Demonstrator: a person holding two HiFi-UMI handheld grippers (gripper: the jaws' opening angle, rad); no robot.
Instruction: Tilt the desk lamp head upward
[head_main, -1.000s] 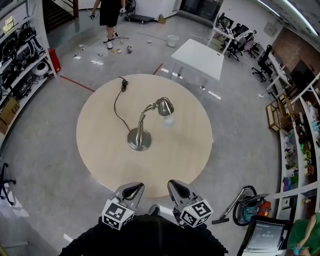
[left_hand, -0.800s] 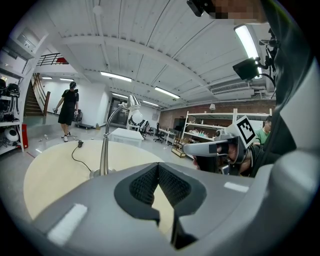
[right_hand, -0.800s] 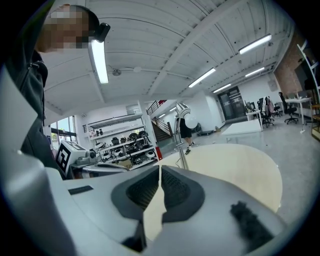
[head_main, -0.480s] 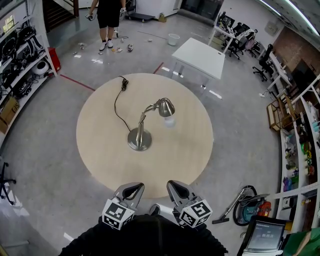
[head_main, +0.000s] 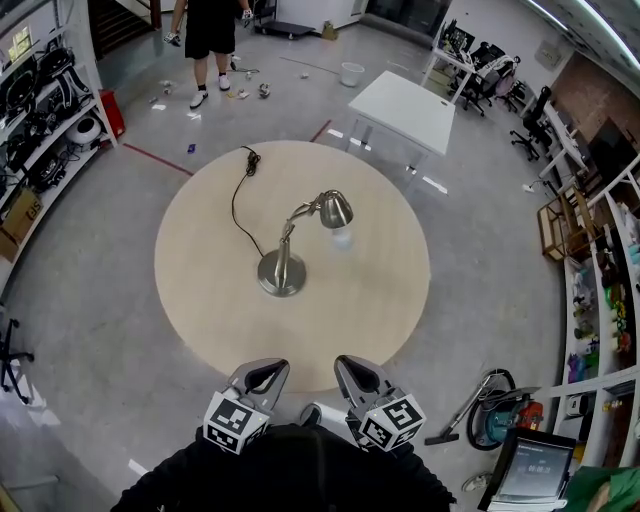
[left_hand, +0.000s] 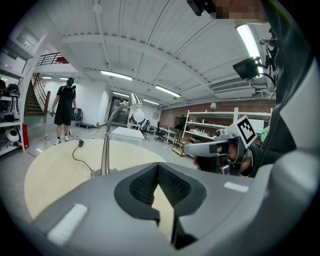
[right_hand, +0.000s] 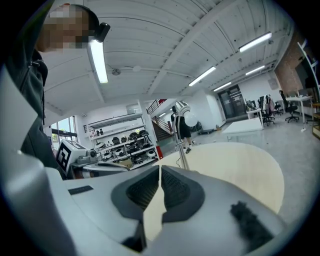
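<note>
A silver desk lamp (head_main: 283, 270) stands on the round wooden table (head_main: 370, 300), its head (head_main: 335, 209) bent down to the right with a white bulb below it. Its black cord (head_main: 238, 195) trails toward the far edge. In the left gripper view the lamp (left_hand: 106, 150) rises left of centre; in the right gripper view the lamp (right_hand: 181, 140) stands just above the jaws. My left gripper (head_main: 266, 372) and right gripper (head_main: 353, 368) hover at the table's near edge, both shut and empty, well short of the lamp.
A person (head_main: 205, 40) stands on the floor beyond the table. A white rectangular table (head_main: 402, 112) sits at the back right. Shelves (head_main: 40, 120) line the left wall. A vacuum cleaner (head_main: 490, 415) lies on the floor at the right.
The view has shifted slightly, so the table and lamp sit a little higher in frame. The person in the background has stepped left. Both grippers hold their place.
</note>
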